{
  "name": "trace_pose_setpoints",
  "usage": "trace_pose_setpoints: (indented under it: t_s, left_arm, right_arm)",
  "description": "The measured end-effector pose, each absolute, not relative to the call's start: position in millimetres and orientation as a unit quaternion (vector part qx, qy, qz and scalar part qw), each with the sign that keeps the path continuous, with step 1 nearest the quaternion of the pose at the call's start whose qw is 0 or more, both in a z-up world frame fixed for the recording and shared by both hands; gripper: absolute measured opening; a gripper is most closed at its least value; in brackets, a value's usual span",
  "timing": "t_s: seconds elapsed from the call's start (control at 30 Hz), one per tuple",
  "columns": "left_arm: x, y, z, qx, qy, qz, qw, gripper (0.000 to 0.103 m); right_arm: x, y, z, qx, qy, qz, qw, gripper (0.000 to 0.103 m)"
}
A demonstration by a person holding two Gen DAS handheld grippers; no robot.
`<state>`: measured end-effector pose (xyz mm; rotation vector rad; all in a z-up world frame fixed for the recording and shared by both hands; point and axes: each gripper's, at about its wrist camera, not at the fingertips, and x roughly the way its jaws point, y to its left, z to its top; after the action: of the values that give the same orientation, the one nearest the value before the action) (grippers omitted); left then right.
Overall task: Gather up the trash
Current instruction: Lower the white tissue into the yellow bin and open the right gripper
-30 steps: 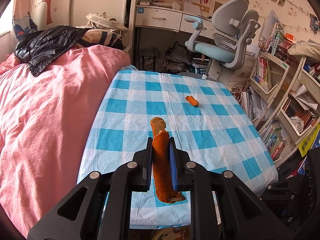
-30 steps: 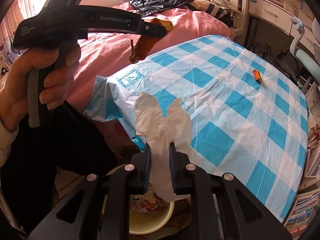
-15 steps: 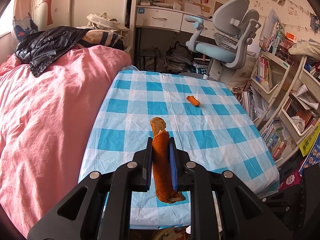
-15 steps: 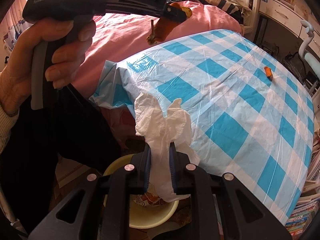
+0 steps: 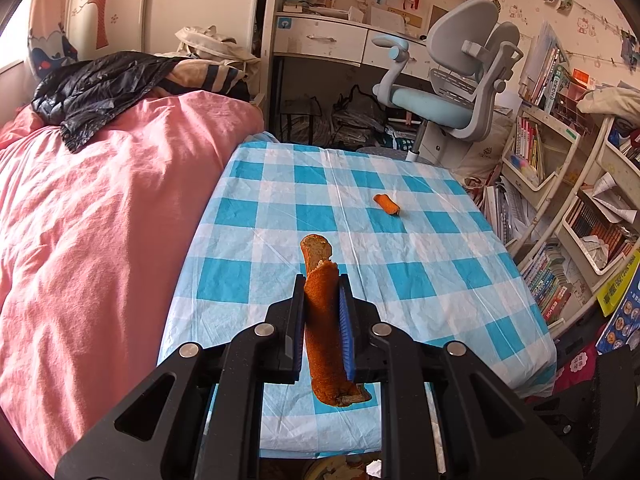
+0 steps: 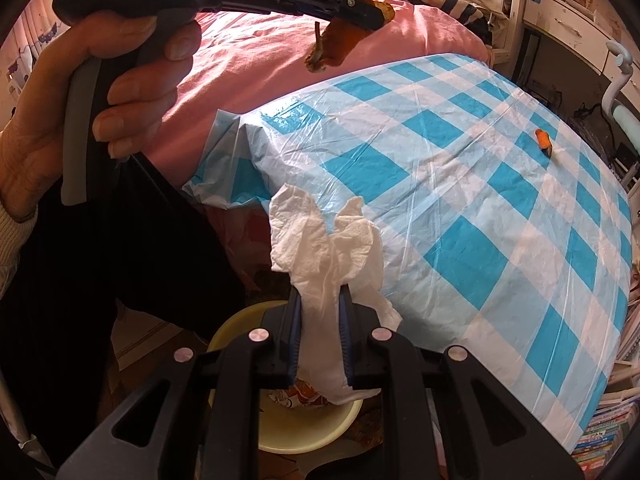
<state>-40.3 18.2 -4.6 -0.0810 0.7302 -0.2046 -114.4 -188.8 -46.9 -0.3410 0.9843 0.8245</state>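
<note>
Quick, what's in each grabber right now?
Left gripper: shut on the orange peel.
Right gripper: shut on the white tissue.

Tabletop [image 5: 420, 280] mostly open; lone orange scrap [image 5: 387, 204] far side; bed [image 5: 100, 220] crowds left edge.

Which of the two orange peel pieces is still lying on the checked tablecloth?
The small orange piece, alone near the table's far side. The long peel strip is off the cloth, clamped upright in the left gripper.
</note>
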Motion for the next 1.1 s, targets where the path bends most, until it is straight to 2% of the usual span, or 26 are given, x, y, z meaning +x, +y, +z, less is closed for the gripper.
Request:
trace_pose_setpoints:
  t_s: [1.1]
  left_arm:
    - [-43, 19, -5, -0.041, 0.356, -0.101, 0.928, 0.015]
  right_arm:
    - [-136, -181, -55, -0.171, 0.469, 0.401, 0.768, 0.019]
